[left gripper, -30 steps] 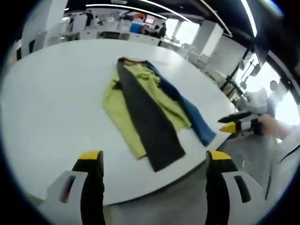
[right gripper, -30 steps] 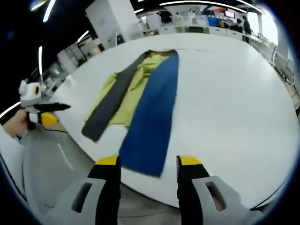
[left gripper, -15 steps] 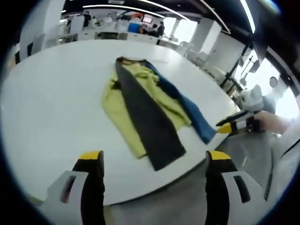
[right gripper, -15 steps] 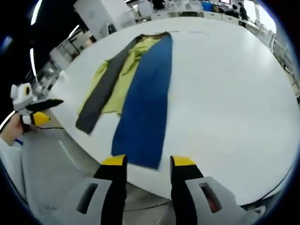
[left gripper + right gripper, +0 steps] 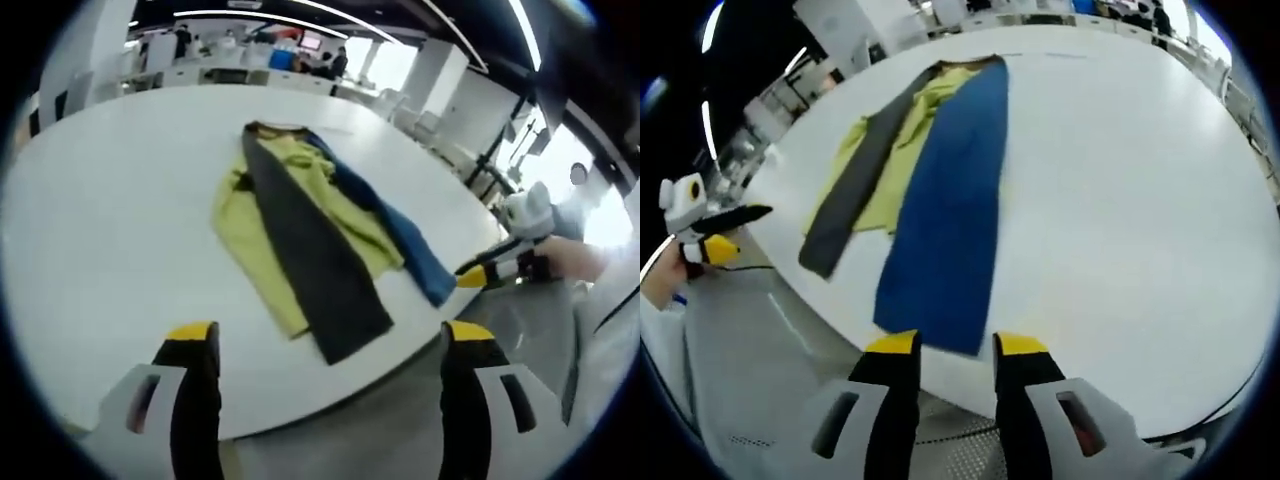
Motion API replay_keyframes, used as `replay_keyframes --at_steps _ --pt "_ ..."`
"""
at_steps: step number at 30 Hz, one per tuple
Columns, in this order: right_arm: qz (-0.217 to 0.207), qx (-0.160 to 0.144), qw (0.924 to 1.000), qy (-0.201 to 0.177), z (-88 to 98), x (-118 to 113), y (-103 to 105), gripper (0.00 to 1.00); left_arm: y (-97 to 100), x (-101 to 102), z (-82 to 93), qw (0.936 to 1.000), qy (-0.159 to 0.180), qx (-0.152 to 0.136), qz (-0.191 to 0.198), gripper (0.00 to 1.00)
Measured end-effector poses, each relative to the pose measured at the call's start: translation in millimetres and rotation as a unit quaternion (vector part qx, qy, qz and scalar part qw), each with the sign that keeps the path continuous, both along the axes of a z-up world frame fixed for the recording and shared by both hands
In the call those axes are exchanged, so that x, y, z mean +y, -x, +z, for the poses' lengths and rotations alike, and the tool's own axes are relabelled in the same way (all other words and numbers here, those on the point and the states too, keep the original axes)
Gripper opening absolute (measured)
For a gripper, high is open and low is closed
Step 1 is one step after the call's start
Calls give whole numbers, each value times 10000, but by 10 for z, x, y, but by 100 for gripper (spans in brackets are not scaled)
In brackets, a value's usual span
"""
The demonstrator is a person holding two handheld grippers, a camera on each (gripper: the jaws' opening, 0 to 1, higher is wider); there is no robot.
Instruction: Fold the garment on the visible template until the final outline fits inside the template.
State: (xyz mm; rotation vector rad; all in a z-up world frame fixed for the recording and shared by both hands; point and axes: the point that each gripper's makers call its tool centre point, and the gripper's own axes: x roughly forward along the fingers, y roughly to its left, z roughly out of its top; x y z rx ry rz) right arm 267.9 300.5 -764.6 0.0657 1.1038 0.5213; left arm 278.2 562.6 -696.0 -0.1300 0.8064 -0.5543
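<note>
Garment (image 5: 940,215) flat on table (image 5: 1120,200); both hand-held grippers (image 5: 315,335) (image 5: 955,345) released, touching nothing.

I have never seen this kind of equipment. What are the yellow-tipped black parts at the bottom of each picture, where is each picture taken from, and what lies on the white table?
No robot works here. A person holds one two-jaw tool in each hand, and a fisheye camera rides on each tool, looking forward along its jaws. The yellow-tipped parts are those jaws. In the left gripper view the left tool is open, with nothing held. The right tool has its jaws closer together, near the end of the blue strip, not clamped on it. On the round white table lies a garment: a yellow-green part with a dark grey strip and the blue strip over it. Each view also catches the other tool at its edge.
</note>
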Motion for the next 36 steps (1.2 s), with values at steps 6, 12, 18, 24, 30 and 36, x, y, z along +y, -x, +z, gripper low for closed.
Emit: replay_keyframes --at_steps 6,12,18,24,30,36 --pt "-54 0 10000 -4 -13 -13 -13 23 -26 19 10 9999 -95 -113 27 99" --pt "42 -51 9999 83 -23 -11 -12 21 -43 68 -9 9993 -322 -159 67 99" --pt "286 -112 9992 260 -42 18 10 18 -75 139 -5 9988 -367 -181 278 99" --pt "191 -112 9994 256 -45 -16 -12 14 -76 143 -2 9987 -379 -197 287 99" --pt "294 -172 9987 386 -58 -19 -9 12 -78 150 -4 9986 -384 -189 302 99" --pt "359 -211 9976 560 -71 -69 -12 6 -87 166 -15 9984 -408 -177 347 99"
